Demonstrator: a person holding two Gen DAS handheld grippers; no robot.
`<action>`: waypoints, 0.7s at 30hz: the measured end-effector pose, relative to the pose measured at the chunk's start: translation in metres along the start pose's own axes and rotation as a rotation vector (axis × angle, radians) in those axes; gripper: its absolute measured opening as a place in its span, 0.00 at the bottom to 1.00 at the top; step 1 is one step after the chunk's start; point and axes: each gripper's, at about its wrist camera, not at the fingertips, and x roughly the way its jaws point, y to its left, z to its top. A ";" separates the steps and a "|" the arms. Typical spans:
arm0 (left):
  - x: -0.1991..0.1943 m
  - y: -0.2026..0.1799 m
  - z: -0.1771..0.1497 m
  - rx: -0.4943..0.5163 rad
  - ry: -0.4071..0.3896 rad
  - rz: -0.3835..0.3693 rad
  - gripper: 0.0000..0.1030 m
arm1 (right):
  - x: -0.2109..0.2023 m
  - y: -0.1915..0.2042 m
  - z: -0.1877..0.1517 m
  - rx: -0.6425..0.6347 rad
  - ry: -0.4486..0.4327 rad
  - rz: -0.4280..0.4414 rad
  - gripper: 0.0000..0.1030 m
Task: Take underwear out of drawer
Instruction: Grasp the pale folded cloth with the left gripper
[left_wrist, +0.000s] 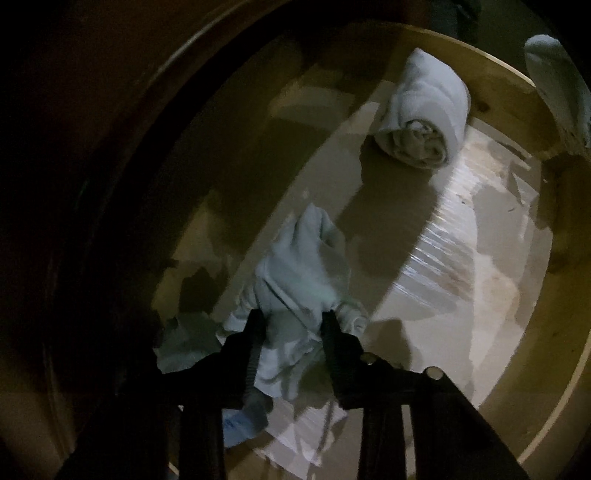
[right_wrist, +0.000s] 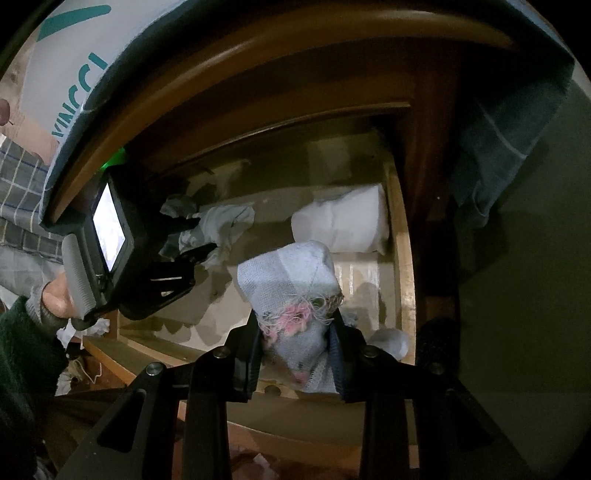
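Inside the open wooden drawer (left_wrist: 491, 70) lies a crumpled pale underwear piece (left_wrist: 299, 273). My left gripper (left_wrist: 293, 319) points down into the drawer, and its fingers pinch the bunched fabric from both sides. The right wrist view shows that left gripper (right_wrist: 199, 238) on the same crumpled piece (right_wrist: 229, 221). My right gripper (right_wrist: 295, 326) is above the drawer's front, shut on a grey knitted bundle (right_wrist: 291, 277) with frayed pink threads. That bundle shows at the top right (left_wrist: 554, 88) in the left wrist view.
A rolled white cloth (left_wrist: 424, 110) lies against the drawer's side wall (right_wrist: 402, 266); the right wrist view shows it as a white roll (right_wrist: 343, 221). A person's hand (right_wrist: 55, 299) holds the left gripper's handle. A blue towel (right_wrist: 498, 140) hangs over the cabinet top. The drawer liner (left_wrist: 461, 266) is glossy.
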 end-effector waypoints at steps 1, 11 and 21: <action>-0.001 0.000 0.001 -0.014 0.023 -0.025 0.28 | 0.000 0.001 0.000 -0.002 0.001 0.002 0.29; -0.017 -0.011 -0.001 -0.081 0.172 -0.275 0.28 | 0.001 0.005 -0.001 -0.018 0.004 0.013 0.29; -0.007 0.000 -0.003 -0.162 0.223 -0.254 0.59 | 0.003 0.004 -0.001 -0.016 0.009 0.011 0.29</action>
